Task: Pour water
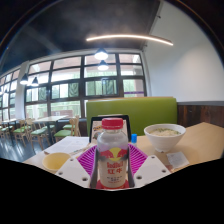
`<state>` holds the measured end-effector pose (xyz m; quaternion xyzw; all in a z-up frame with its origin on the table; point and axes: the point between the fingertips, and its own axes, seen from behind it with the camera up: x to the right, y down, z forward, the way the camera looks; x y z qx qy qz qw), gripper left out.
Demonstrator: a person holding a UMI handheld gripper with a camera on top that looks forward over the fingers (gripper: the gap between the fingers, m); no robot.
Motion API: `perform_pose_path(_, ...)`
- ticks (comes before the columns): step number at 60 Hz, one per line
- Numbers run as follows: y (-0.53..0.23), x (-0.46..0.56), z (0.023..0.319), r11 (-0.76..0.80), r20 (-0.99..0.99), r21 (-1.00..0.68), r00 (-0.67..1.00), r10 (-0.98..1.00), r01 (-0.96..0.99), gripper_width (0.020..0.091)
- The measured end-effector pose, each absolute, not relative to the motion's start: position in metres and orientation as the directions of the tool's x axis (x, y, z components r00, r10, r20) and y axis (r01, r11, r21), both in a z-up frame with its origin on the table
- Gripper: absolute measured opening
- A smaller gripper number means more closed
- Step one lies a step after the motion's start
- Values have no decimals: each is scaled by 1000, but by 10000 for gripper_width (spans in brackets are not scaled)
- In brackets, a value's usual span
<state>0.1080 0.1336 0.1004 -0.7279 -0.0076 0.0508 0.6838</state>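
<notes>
Two fingers of the tongs point(113, 168) stand at either flank of a clear plastic bottle point(113, 152), their pink pads point(87, 160) pressing against its sides, so the tongs are clamped on it. The bottle stands upright between the fingers, its white cap at the top and a pink and white label wrapped around its body; the print on the label cannot be read. Its base is hidden below the fingers, so whether it rests on the worktop point(200, 140) or is lifted clear cannot be told.

Just beyond the bottle and to its right, a pale bowl point(164, 136) sits on the light wooden worktop, with a small white card point(177, 160) lying in front of it. To the left, a sheet of white paper point(68, 146) and a yellow plate point(55, 161) lie near the left finger. Behind the bottle rises a dark chair back point(96, 126), and past it a green upholstered bench point(130, 110). Large windows point(70, 85) fill the far wall, tables and chairs stand along them at left, and a long strip light point(130, 38) glows on the ceiling.
</notes>
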Motion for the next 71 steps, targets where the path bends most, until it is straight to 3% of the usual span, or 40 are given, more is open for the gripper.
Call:
perform_pose_path(9,125,106,99,-43,-10,-999,997,83,-6,432)
perform_pose_path(19,122,106,99,-44,-19,-999,998,61,-17,536)
perform_pose_path(21,125,108,102,-48,-2,-999,998,64,1,579)
perform_pose_path(23,121,110,104,-46,11,-999,998,62,13,673)
perform_pose_path(25,109,115,108,-45,13,-999,998,60,15,818)
perform_pose_path(26,105,116,111,-40,10,-999,998,57,13,851)
perform_pose_path(35,62,127,132,-38,-31,-999,999,43,-29,825)
perform_pose_path(51,-83,101,175,-19,-178,-984,981,74,-177,829)
perform_pose_path(71,-206,74,172,-38,-169,-985,978,121,-166,832)
